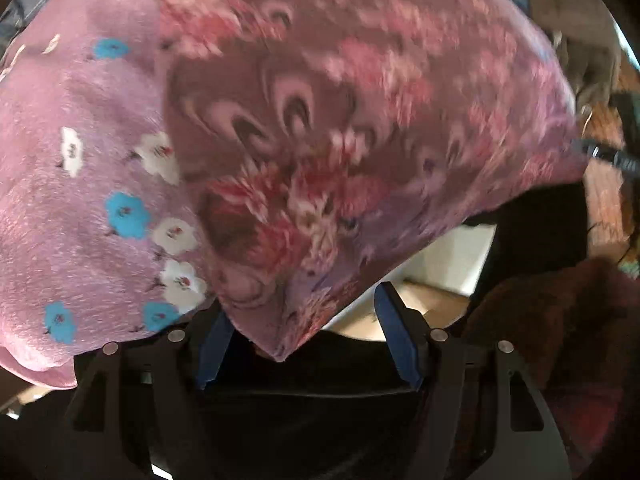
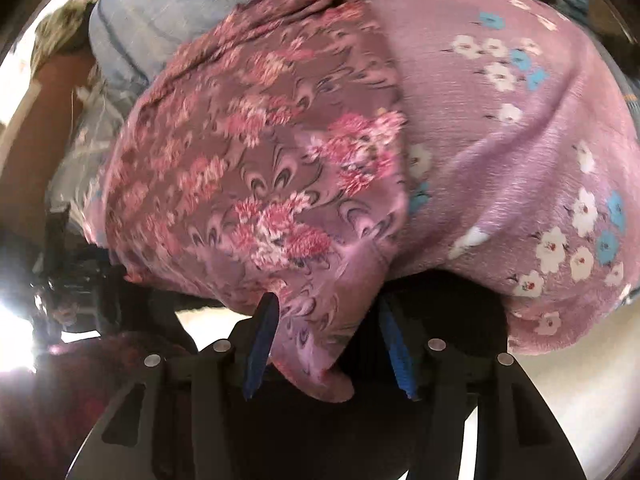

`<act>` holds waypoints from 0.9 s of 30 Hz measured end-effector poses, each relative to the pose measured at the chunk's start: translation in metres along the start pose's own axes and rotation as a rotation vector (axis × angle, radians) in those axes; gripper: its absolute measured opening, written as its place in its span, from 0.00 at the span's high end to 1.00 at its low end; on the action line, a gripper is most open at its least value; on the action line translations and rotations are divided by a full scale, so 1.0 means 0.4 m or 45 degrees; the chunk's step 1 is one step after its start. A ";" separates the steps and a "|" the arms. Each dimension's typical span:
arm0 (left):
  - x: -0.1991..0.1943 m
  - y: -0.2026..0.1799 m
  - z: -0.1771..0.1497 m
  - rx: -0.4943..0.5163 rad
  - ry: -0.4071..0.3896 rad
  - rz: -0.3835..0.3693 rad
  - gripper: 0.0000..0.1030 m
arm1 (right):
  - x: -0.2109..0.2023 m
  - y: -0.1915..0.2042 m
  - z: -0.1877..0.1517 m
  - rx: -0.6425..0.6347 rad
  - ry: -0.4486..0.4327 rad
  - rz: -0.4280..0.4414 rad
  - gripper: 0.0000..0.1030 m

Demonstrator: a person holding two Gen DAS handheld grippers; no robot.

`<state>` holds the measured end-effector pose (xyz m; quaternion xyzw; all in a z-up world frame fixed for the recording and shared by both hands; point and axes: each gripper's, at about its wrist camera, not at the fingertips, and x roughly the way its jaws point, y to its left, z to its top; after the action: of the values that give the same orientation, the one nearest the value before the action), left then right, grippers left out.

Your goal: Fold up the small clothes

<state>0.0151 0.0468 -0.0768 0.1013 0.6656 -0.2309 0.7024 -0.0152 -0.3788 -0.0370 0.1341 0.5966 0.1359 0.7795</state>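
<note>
Both grippers' jaws wide apart w/ floral cloth [image 1: 340, 140] corners between (ungripped).

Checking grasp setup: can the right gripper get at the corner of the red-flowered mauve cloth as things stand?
Probably yes. The right gripper stands open, and a corner of the red-flowered cloth already hangs between its blue fingers. Nothing visibly blocks closing. Blur hides whether either pad touches the cloth.

Both hand-held grippers [image 1: 304, 320] [image 2: 328, 320] spread apart

Black hand-held gripper [image 1: 304, 320], blue fingers [image 1: 396, 336], silver screws
</note>
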 end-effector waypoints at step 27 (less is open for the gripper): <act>-0.306 0.209 0.186 -0.404 -0.683 -0.773 0.97 | -0.169 0.052 0.295 0.091 -0.565 0.489 0.96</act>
<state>0.1186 0.1095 0.0366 -0.2719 0.4864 -0.3399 0.7576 0.0809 -0.3901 0.0609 0.2986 0.3795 0.2271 0.8457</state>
